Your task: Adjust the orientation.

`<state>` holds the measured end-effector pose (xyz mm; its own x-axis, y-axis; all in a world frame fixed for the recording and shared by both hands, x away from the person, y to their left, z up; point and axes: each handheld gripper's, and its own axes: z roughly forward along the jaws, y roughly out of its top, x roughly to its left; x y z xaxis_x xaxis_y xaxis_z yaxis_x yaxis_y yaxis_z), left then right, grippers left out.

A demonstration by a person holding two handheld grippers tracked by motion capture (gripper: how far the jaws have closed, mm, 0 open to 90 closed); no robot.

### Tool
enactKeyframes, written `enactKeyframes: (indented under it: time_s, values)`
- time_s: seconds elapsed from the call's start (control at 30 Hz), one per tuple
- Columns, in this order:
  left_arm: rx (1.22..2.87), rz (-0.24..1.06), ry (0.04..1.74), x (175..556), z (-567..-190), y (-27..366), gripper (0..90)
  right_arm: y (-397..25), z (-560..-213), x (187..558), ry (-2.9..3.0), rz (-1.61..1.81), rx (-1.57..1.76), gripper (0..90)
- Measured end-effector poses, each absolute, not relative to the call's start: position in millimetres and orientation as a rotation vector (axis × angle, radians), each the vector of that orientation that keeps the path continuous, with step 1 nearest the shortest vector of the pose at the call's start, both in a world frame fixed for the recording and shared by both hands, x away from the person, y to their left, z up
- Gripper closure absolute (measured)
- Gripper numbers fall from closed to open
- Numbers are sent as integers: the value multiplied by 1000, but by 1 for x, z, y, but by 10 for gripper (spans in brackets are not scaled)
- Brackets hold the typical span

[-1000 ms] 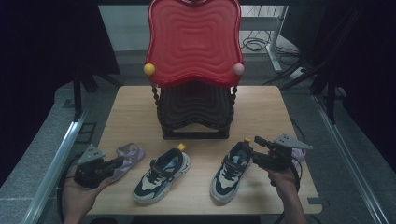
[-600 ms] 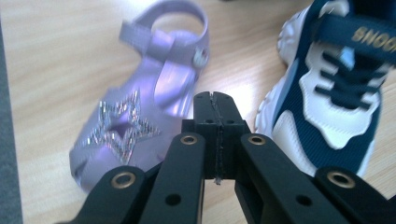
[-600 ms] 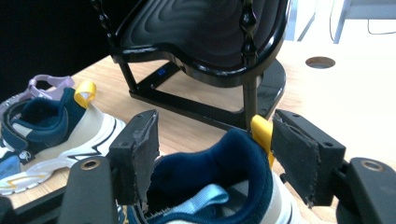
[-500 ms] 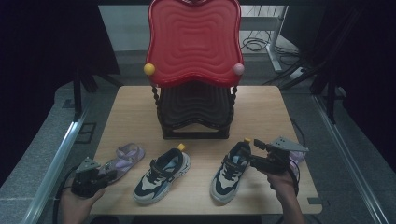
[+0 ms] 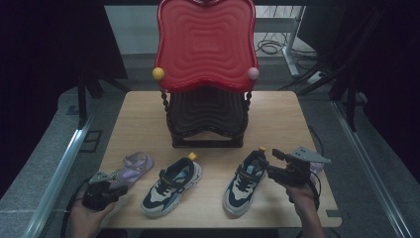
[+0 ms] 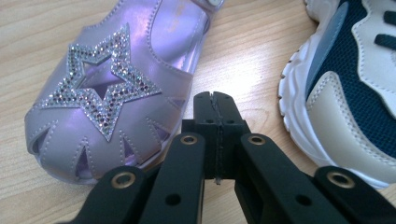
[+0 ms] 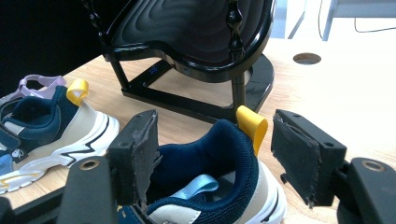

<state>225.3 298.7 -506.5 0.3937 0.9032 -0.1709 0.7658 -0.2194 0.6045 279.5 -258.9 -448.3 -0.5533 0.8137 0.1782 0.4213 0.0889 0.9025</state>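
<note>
A purple sandal (image 5: 132, 166) with a glittery star (image 6: 105, 88) lies at the table's front left. My left gripper (image 5: 110, 188) sits just short of its toe, shut (image 6: 215, 101) on nothing. Two navy-and-cream sneakers stand side by side, one in the middle (image 5: 171, 186) and one to its right (image 5: 244, 181). My right gripper (image 5: 267, 162) is open, its jaws on either side of the right sneaker's heel (image 7: 205, 170), near the yellow pull tab (image 7: 251, 125). Whether the pads touch the heel is unclear.
A two-tier shoe rack stands at the back middle of the table, with a red top shelf (image 5: 205, 44) and a black lower shelf (image 5: 207, 116). The wooden table (image 5: 277, 114) has a round hole (image 7: 307, 58) at the right. The middle sneaker's side (image 6: 345, 93) lies close to my left gripper.
My left gripper has drawn back from the sandal toward the front edge and sunk lower. My right gripper has settled slightly lower at the right sneaker's heel.
</note>
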Motion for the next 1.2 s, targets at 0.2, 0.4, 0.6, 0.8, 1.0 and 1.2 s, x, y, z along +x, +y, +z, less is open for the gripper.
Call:
enactKeyframes:
  time_s: [0.2,0.4,0.6,0.8,1.0,1.2]
  values:
    - [2061,283,1446,226,-514,298,900,-259,-449,279,2011,1447,1215,327]
    - [2071,301,1479,227,-518,299,900,-259,-450,280,2010,1443,1224,327]
    - [2075,314,1488,229,-518,301,900,-259,-451,280,2001,1435,1224,326]
    - [2089,359,1514,229,-519,303,900,-259,-452,281,2006,1435,1225,326]
    - [2081,358,1535,234,-523,307,900,-258,-452,281,2007,1437,1220,326]
    - [2063,334,1539,237,-522,312,900,-258,-453,281,2007,1433,1218,326]
